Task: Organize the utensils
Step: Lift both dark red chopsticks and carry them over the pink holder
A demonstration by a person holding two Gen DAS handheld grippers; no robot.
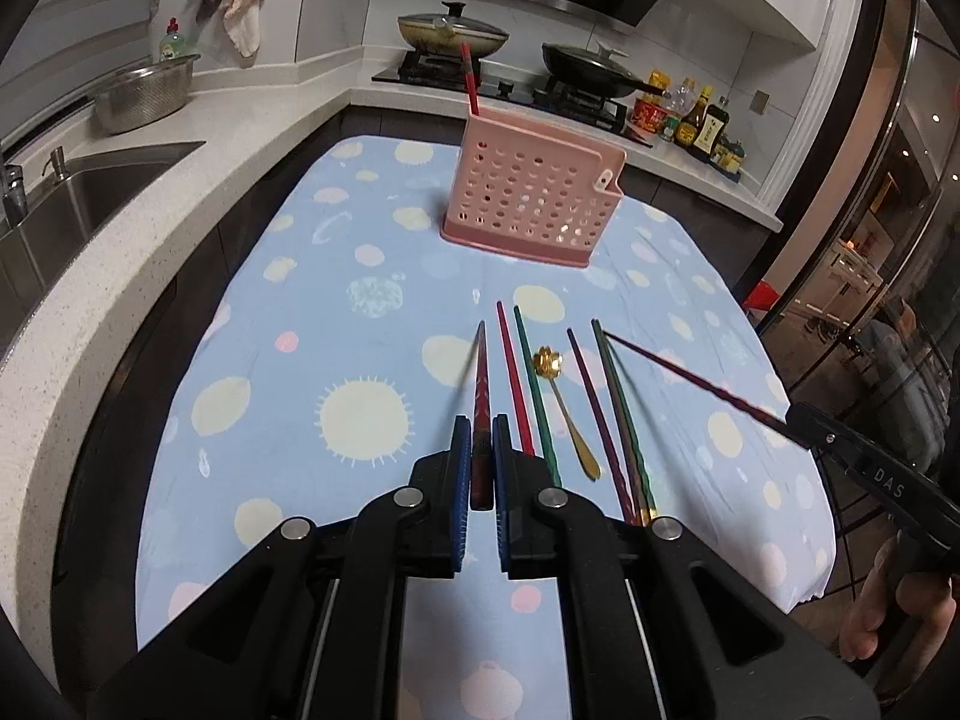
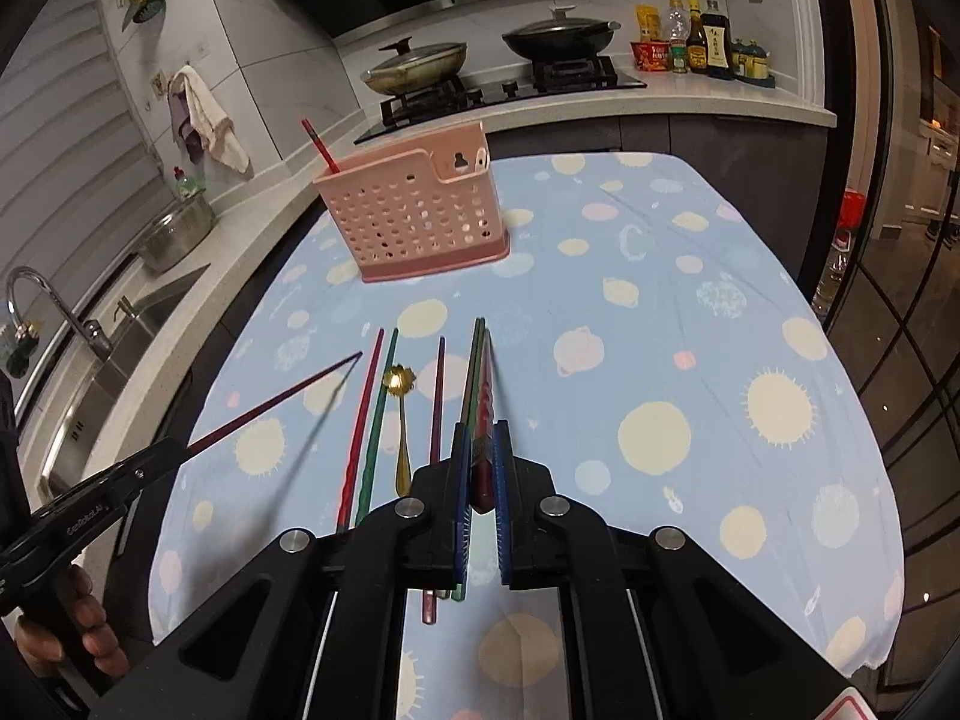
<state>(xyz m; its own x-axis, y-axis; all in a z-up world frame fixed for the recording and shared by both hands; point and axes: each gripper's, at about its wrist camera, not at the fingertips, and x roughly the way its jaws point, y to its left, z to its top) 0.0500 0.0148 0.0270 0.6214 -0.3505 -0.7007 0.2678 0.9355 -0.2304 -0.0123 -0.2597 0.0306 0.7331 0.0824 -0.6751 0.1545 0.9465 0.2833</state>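
Note:
A pink perforated utensil holder (image 1: 531, 198) (image 2: 417, 213) stands on the blue cloth, with one red chopstick (image 1: 468, 78) (image 2: 319, 144) upright in it. My left gripper (image 1: 481, 426) is shut on a dark red chopstick (image 1: 480, 402), held above the cloth; this chopstick also shows in the right wrist view (image 2: 282, 402). My right gripper (image 2: 482, 432) is shut on another dark red chopstick (image 2: 487, 384), seen from the left wrist view as well (image 1: 690, 381). Several red, green and purple chopsticks (image 1: 528, 384) (image 2: 372, 414) and a gold spoon (image 1: 561, 402) (image 2: 401, 414) lie in a row on the cloth.
The table with the blue dotted cloth (image 1: 300, 360) (image 2: 660, 330) stands next to a white counter with a sink (image 1: 90, 192), a steel bowl (image 1: 144, 93), a hob with two pans (image 1: 516, 54) and sauce bottles (image 1: 696, 114). A glass partition (image 1: 870, 240) is on the right.

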